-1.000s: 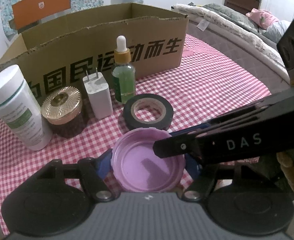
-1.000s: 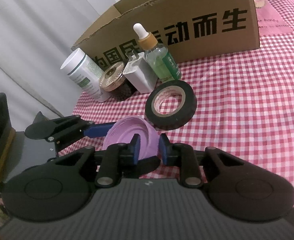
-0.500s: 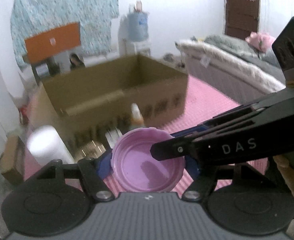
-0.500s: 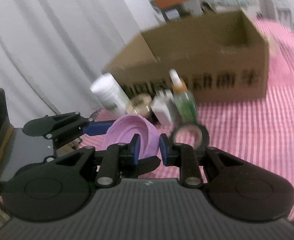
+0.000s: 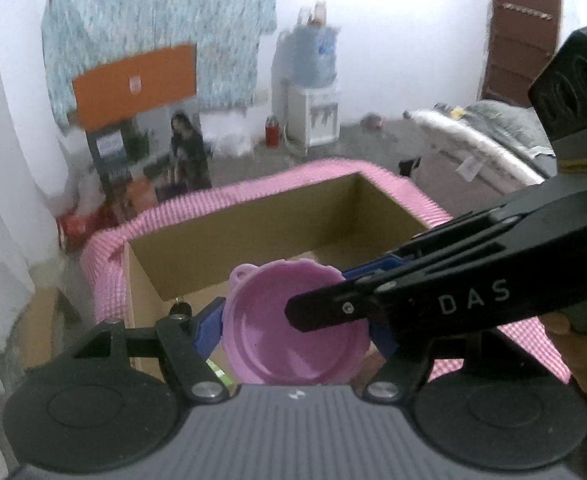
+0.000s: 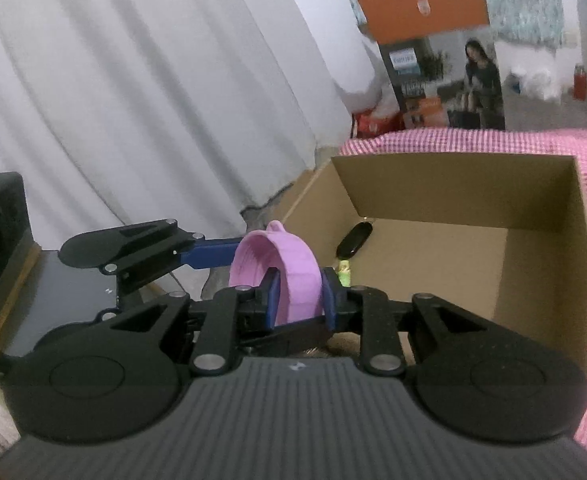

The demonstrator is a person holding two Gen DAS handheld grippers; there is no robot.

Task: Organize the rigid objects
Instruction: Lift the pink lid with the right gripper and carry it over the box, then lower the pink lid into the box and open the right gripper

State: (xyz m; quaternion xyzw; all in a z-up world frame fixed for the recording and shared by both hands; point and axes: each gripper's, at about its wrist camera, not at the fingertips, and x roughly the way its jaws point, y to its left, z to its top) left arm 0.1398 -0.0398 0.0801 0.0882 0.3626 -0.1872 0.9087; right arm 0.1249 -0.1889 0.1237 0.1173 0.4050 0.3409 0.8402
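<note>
A pink plastic lid (image 5: 289,332) is held by both grippers, raised above the near wall of an open cardboard box (image 5: 261,220). My left gripper (image 5: 295,330) is shut across the lid's width. My right gripper (image 6: 299,294) is shut on the lid's rim (image 6: 293,268), and its arm crosses the left wrist view from the right. Inside the box (image 6: 445,264) lies a small black object (image 6: 355,240). The items on the table in front of the box are hidden, except the tip of a green bottle (image 6: 344,276).
The box stands on a table with a pink checked cloth (image 5: 533,340). White curtains (image 6: 133,100) hang at the left. A printed carton (image 6: 441,60), a water dispenser (image 5: 309,92) and a bed (image 5: 493,140) stand beyond the table.
Both grippers have lifted the pink lid from the table and carried it forward to above the box's near wall. The row of items has dropped out of view.
</note>
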